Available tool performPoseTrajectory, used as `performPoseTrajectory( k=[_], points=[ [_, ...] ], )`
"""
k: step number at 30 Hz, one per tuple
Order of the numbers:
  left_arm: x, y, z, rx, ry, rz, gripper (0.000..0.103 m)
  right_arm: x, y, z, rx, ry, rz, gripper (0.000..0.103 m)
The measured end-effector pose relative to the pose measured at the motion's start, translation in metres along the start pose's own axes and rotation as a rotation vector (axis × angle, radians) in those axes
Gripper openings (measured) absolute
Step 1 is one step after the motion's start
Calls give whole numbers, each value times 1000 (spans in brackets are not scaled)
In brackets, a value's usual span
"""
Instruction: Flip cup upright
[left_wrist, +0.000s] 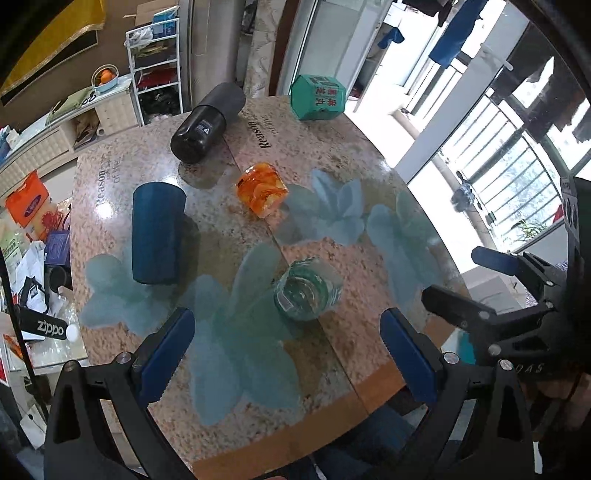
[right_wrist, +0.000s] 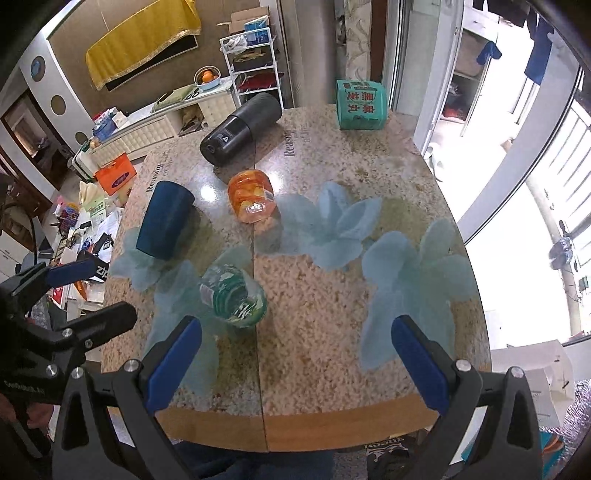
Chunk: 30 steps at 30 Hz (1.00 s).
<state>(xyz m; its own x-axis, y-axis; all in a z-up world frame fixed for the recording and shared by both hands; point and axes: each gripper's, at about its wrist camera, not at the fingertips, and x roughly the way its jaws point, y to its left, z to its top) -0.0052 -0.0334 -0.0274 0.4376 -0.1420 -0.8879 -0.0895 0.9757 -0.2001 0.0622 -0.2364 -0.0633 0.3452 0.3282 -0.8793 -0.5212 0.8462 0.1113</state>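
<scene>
Several cups lie on their sides on the speckled table (left_wrist: 332, 158) (right_wrist: 332, 295). A clear green-tinted glass cup (left_wrist: 308, 288) (right_wrist: 233, 296) lies nearest. An orange glass cup (left_wrist: 263, 188) (right_wrist: 252, 200) lies behind it, a dark blue cup (left_wrist: 157, 232) (right_wrist: 165, 220) to the left, a black cup (left_wrist: 207, 123) (right_wrist: 236, 129) further back. My left gripper (left_wrist: 288, 354) is open and empty, just short of the green glass. My right gripper (right_wrist: 295, 360) is open and empty, right of that glass. Each gripper shows in the other's view: the right gripper (left_wrist: 472, 277), the left gripper (right_wrist: 92, 291).
A teal hexagonal box (left_wrist: 318, 96) (right_wrist: 360, 105) lies at the table's far edge. Cluttered shelves and boxes stand to the left beyond the table. Bright windows and a balcony are to the right. The table's wooden front edge (right_wrist: 295, 424) is near me.
</scene>
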Motion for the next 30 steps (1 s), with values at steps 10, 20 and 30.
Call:
performPoseTrajectory(
  k=[10,20,30],
  points=[
    [-10,-1,0,24,-11,-31,101,-6,16,-3,-10,-23,-39,103],
    [-8,8,6,0,-17,11,101,-7,12,4,8,-35,-2,103],
    [-9,11,9,-6,-29,21,101,-7,12,4,11,-37,7,103]
  ],
)
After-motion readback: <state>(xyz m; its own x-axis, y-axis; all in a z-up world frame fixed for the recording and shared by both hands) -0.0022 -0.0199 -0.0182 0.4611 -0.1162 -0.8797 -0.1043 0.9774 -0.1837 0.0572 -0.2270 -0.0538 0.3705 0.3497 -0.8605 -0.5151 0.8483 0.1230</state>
